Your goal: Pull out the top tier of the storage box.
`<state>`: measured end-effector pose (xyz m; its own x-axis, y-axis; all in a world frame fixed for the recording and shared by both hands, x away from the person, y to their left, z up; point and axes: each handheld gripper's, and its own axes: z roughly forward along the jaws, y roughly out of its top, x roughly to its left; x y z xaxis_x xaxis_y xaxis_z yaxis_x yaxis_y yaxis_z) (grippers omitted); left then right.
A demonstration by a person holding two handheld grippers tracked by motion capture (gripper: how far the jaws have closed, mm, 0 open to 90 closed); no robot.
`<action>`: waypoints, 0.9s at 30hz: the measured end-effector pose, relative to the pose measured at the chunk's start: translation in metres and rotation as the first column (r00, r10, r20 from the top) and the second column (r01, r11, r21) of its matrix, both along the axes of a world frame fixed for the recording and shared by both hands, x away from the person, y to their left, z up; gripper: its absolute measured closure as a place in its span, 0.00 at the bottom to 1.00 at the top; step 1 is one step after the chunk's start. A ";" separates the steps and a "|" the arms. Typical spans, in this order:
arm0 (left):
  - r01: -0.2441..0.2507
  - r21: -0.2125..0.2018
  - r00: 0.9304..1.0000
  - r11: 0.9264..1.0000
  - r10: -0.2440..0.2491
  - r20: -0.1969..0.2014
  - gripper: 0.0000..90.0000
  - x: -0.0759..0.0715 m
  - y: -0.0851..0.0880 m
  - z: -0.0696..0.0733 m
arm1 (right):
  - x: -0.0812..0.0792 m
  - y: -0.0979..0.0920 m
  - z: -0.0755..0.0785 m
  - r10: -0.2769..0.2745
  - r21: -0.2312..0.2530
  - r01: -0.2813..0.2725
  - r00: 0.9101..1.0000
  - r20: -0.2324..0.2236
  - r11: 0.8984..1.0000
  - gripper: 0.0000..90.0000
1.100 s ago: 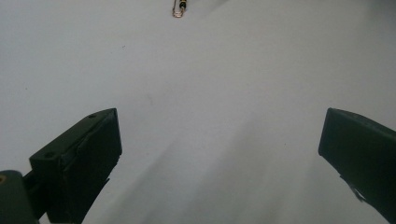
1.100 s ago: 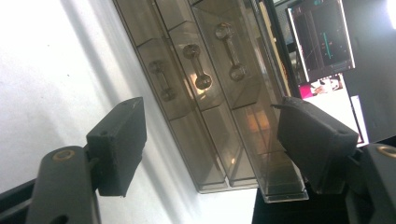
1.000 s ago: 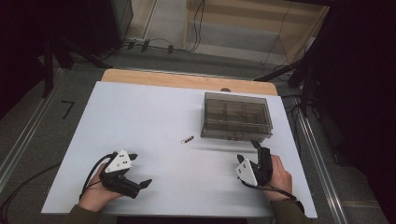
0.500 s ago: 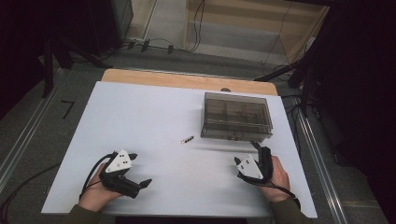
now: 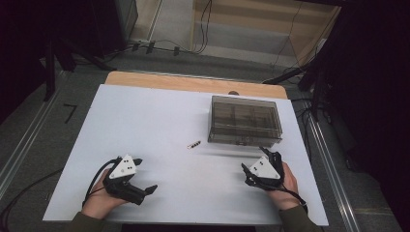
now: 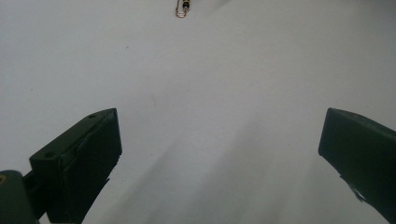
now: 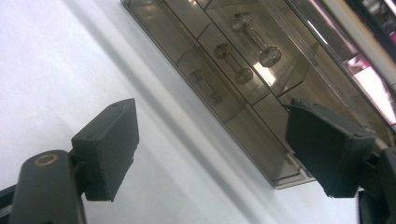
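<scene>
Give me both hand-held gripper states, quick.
Left hand-held gripper: open, holding nothing.
Right hand-held gripper: open, jaws have just been opening, nothing between them.

A lab recording station.
White desk (image 5: 159, 121) on grey carpet, cables (image 5: 203, 29) trailing among dark equipment stands (image 5: 53, 53).

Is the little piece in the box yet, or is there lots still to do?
Not yet. The little piece lies on the white table, beside the shut smoky box. The left gripper and right gripper are open and hold nothing. Picking up, opening and putting in probably remain.
</scene>
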<state>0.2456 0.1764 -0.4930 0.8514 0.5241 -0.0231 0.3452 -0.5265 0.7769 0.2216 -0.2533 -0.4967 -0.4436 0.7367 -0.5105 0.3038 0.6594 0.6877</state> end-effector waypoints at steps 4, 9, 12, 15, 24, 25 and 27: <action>0.002 0.000 1.000 1.000 -0.002 -0.003 0.00 0.000 0.000 0.000 | 0.001 -0.002 0.001 -0.002 0.049 0.003 1.000 -0.021 0.999 0.18; -0.002 0.002 1.000 1.000 0.002 0.001 0.00 0.000 0.000 0.000 | 0.002 -0.004 0.001 -0.005 0.090 0.009 0.999 -0.046 0.996 0.18; -0.003 0.005 1.000 1.000 0.003 0.002 0.00 0.000 0.001 0.000 | 0.003 -0.005 0.002 -0.007 0.109 0.014 0.998 -0.058 0.994 0.18; -0.003 0.006 1.000 1.000 0.003 0.002 0.00 0.000 0.001 0.000 | 0.003 -0.006 0.003 -0.009 0.139 0.018 0.998 -0.067 0.990 0.18; -0.002 0.009 1.000 1.000 0.002 0.003 0.00 0.000 0.000 0.000 | 0.003 -0.010 0.002 -0.002 0.214 0.029 0.992 -0.123 0.976 0.17; -0.001 0.008 1.000 1.000 0.001 0.003 0.00 0.000 0.000 0.000 | 0.003 -0.011 0.002 0.000 0.216 0.028 0.992 -0.128 0.976 0.17; -0.001 0.009 1.000 1.000 0.001 0.005 0.00 0.000 0.000 0.000 | 0.004 -0.012 0.002 0.005 0.236 0.028 0.990 -0.139 0.971 0.17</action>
<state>0.2458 0.1763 -0.4926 0.8510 0.5249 -0.0143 0.3418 -0.5331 0.7740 0.2254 -0.2653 -0.4948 -0.4880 0.8347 -0.2553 0.4131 0.4785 0.7748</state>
